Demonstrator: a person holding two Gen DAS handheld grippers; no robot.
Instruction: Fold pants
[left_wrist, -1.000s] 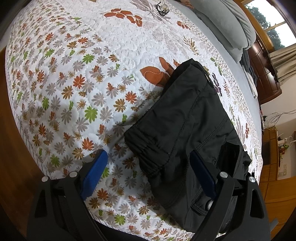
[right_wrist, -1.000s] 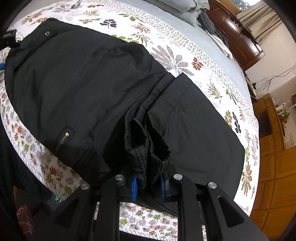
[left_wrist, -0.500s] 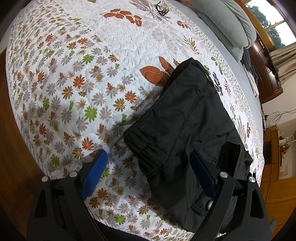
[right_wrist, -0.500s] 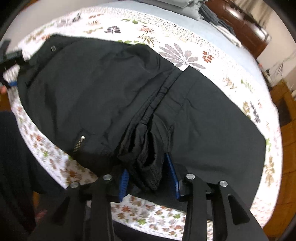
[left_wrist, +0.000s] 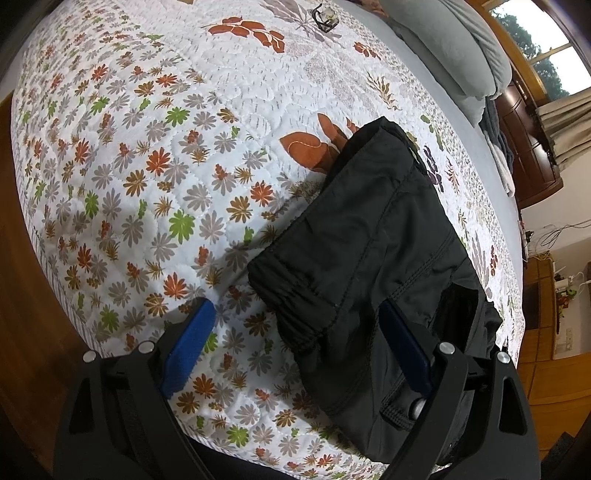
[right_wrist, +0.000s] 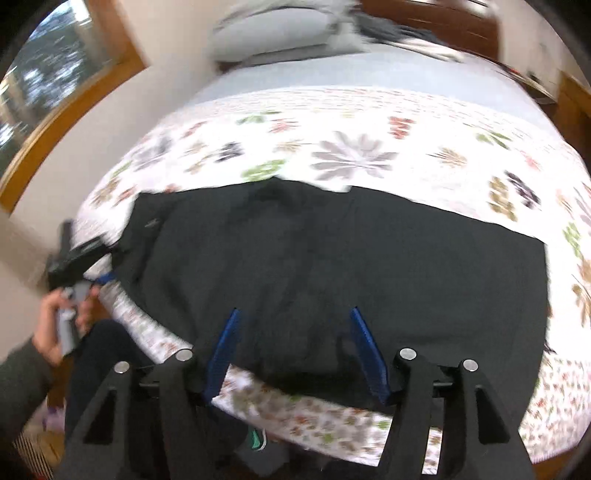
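Note:
The black pants (left_wrist: 373, 254) lie folded on the flowered quilt (left_wrist: 155, 155) near the bed's front edge. In the left wrist view my left gripper (left_wrist: 295, 343) is open, its blue pads either side of the gathered cuff end, not clamping it. In the blurred right wrist view the pants (right_wrist: 332, 266) spread wide and flat across the quilt (right_wrist: 351, 155). My right gripper (right_wrist: 295, 343) is open just above the cloth's near edge, holding nothing. The left gripper (right_wrist: 77, 258) shows there at the pants' left end, held by a hand.
Grey pillows (left_wrist: 454, 51) lie at the head of the bed. A small dark object (left_wrist: 325, 16) sits on the quilt far off. Dark wooden furniture (left_wrist: 524, 147) and a wood floor (left_wrist: 546, 332) lie to the right. The bed edge runs just below both grippers.
My right gripper has opened and let go of the bunched pants fabric, and has swung to a new angle. The left gripper has hardly moved.

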